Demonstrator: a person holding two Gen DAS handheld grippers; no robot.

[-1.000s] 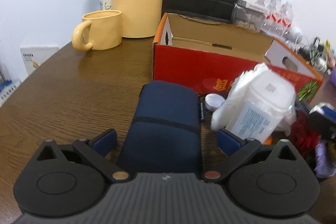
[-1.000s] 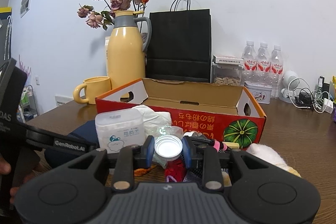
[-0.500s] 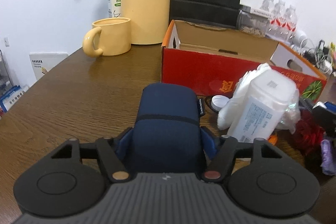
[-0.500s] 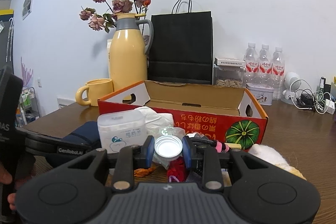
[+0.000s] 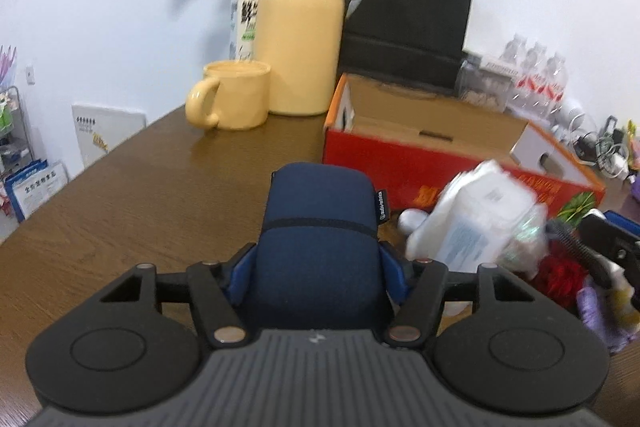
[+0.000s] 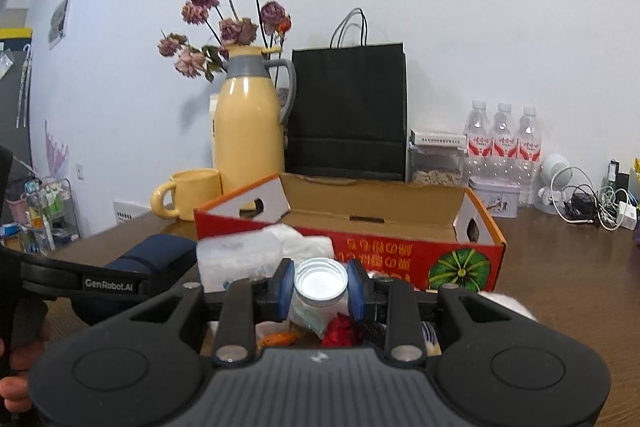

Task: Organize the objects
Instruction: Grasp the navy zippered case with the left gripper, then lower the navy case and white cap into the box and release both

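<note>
My left gripper [image 5: 317, 269] is shut on a navy blue zip case [image 5: 316, 223], its blue pads pressing both sides just above the brown table [image 5: 140, 211]. The right wrist view shows that case [image 6: 156, 255] at the left, under the left gripper's arm. My right gripper [image 6: 320, 287] is shut on a small jar with a round silver lid [image 6: 320, 277]. An open red cardboard box [image 5: 400, 163] stands behind both; its inside [image 6: 380, 203] looks empty. A white lidded plastic tub [image 5: 476, 227] lies among bags in front of the box.
A yellow jug with dried flowers [image 5: 300, 27], a yellow mug [image 5: 236, 99] and a black paper bag [image 5: 408, 27] stand at the back. Water bottles [image 6: 504, 143] and cables [image 6: 588, 203] fill the back right. Red and purple clutter [image 5: 560, 275] lies at the right. A person's hand [image 6: 16, 367] holds the left gripper.
The left jaws went from wide open to shut on the navy case, and that gripper has tipped upward with it. The right gripper keeps its hold on the jar.
</note>
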